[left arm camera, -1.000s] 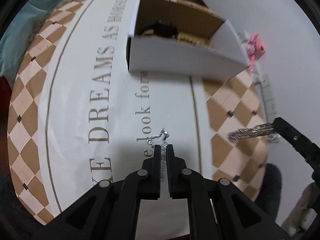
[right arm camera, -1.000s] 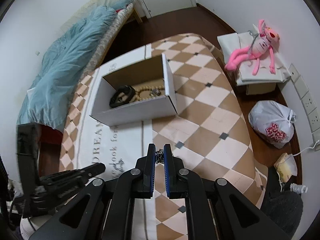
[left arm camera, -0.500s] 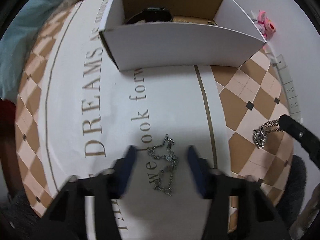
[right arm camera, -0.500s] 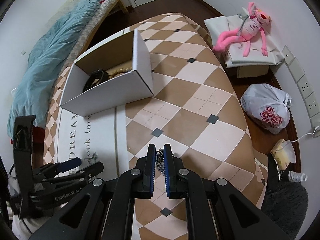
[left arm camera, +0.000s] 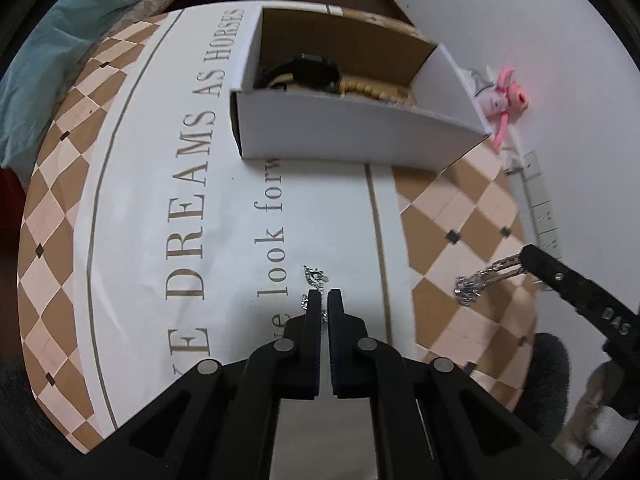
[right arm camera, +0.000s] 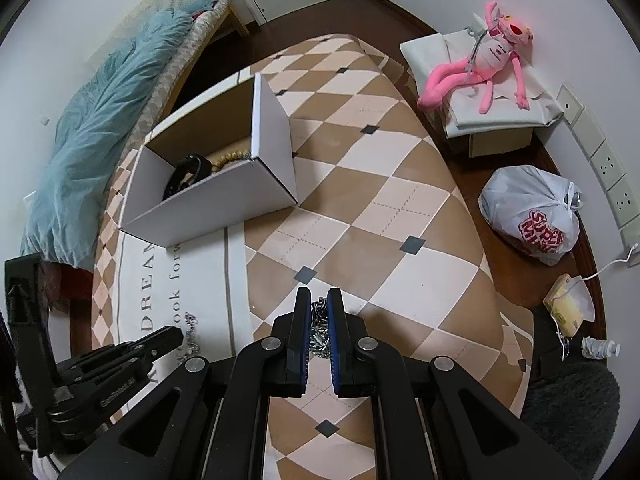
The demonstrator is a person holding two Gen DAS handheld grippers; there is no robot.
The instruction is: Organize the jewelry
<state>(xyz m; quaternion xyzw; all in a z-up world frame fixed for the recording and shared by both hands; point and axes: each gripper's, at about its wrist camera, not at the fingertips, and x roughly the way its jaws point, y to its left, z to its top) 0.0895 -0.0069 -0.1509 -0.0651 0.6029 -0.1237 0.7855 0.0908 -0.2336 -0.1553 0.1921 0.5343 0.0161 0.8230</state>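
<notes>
A thin silver necklace (left arm camera: pixel 313 276) lies on the white lettered cloth (left arm camera: pixel 140 200). My left gripper (left arm camera: pixel 324 295) points down at it and has just closed, its tips pinching the near part of the chain. My right gripper (right arm camera: pixel 319 295) is shut on a chunky silver chain (right arm camera: pixel 319 330), and in the left wrist view this chunky chain (left arm camera: pixel 478 280) dangles from it above the checkered cloth. Beyond both stands an open white cardboard box (left arm camera: pixel 360 140) holding a black watch (left arm camera: pixel 316 70) and a wooden bead bracelet (left arm camera: pixel 372 90).
The round table's edge curves close on the right. On the floor past it are a white plastic bag (right arm camera: pixel 532 216), a pink plush toy (right arm camera: pixel 480 68) on a covered box, and a dark fuzzy stool (right arm camera: pixel 576 404). A bed with a teal blanket (right arm camera: pixel 104 132) lies to the left.
The left gripper opened wide around the thin necklace, then closed on it and rose a little. The right gripper, still holding the chunky chain, sank slightly and drifted away from the box.
</notes>
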